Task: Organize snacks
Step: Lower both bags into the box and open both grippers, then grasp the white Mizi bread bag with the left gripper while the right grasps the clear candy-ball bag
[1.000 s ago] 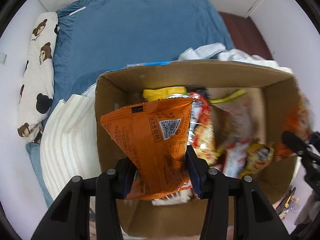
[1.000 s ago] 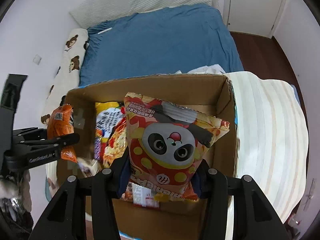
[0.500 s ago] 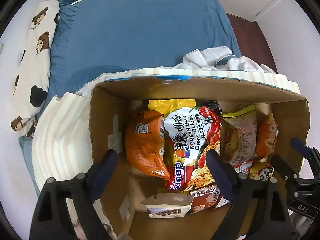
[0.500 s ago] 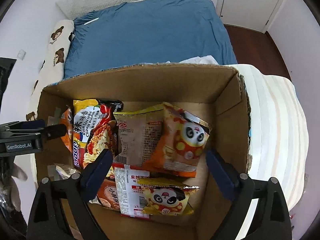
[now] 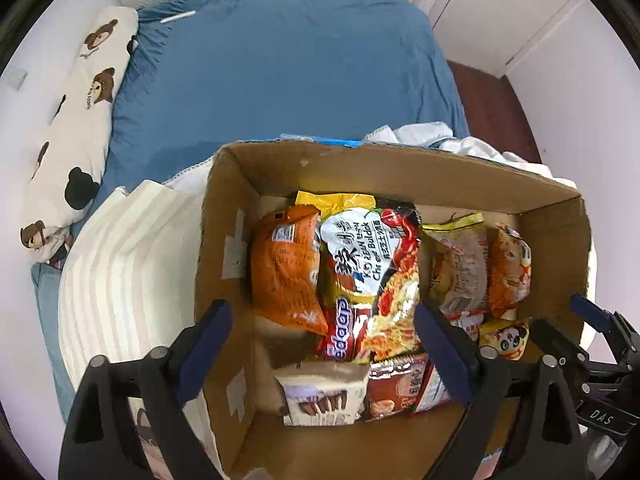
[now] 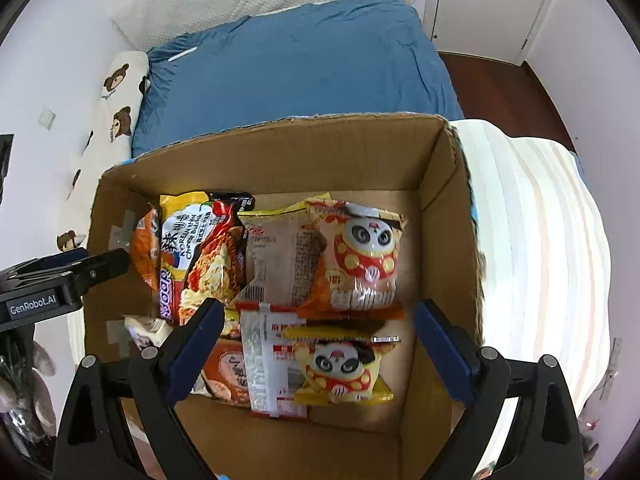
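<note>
An open cardboard box holds several snack packs. An orange pack lies at its left beside a Korean cheese noodle pack. An orange panda pack lies at the right, above a yellow panda pack. My left gripper is open and empty above the box's near left part. My right gripper is open and empty above the near right part. The left gripper also shows in the right wrist view.
The box rests on a striped cream cover at the foot of a bed with a blue sheet. A bear-print pillow lies along the left wall. White cloth is bunched behind the box.
Both grippers opened and let go: the orange pack dropped into the box's left side, the orange panda pack into its right side. Both grippers then rose a little.
</note>
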A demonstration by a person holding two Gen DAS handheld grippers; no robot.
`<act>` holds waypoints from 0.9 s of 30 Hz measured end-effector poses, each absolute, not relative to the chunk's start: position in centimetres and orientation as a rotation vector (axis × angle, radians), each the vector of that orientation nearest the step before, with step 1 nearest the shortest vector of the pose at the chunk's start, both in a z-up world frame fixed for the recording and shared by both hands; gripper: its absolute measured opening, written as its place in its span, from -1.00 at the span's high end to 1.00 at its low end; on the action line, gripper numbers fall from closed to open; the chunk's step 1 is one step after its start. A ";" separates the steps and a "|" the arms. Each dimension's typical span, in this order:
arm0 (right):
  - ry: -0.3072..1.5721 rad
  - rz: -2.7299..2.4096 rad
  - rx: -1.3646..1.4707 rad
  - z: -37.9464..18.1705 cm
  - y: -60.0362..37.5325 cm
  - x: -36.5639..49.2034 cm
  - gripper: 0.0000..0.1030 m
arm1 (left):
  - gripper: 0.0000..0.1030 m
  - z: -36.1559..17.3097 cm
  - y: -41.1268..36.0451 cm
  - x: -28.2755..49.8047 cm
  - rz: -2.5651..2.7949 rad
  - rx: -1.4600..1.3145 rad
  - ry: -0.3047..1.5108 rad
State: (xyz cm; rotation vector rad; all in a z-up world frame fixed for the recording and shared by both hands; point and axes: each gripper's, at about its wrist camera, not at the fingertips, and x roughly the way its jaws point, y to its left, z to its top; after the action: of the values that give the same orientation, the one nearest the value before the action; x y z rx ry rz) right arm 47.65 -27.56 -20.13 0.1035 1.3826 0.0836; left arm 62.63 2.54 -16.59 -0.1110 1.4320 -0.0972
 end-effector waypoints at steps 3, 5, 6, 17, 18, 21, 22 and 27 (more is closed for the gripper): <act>1.359 0.084 0.085 -19.3 -27.3 46.3 -0.91 | -0.87 -15.5 2.4 61.1 -0.097 -0.117 1.398; 1.330 0.073 0.058 -18.6 -27.1 45.1 -0.91 | -0.87 -14.6 2.2 59.8 -0.100 -0.116 1.358; 1.316 0.069 0.051 -18.3 -27.0 44.6 -0.91 | -0.87 -14.0 2.1 59.0 -0.100 -0.110 1.332; 1.179 0.082 0.028 -14.2 -26.7 37.3 -0.92 | -0.87 -9.0 0.9 51.0 -0.092 -0.069 1.134; 1.170 0.082 0.024 -13.9 -26.7 36.8 -0.92 | -0.87 -8.5 0.8 50.2 -0.092 -0.065 1.117; 1.142 0.084 0.031 -12.8 -27.0 34.8 -0.92 | -0.87 -7.3 0.5 48.4 -0.094 -0.060 1.084; 1.134 0.085 0.037 -12.5 -27.1 34.2 -0.92 | -0.87 -6.9 0.5 47.9 -0.093 -0.062 1.073; 1.083 0.095 0.038 -10.4 -27.4 31.0 -0.92 | -0.87 -5.1 0.1 44.9 -0.088 -0.062 1.016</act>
State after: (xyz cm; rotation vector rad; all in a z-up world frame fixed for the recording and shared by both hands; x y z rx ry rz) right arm 31.01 -27.39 -10.41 0.0381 1.0827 0.0949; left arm 44.89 0.10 -5.12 -0.0620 1.0157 -0.0880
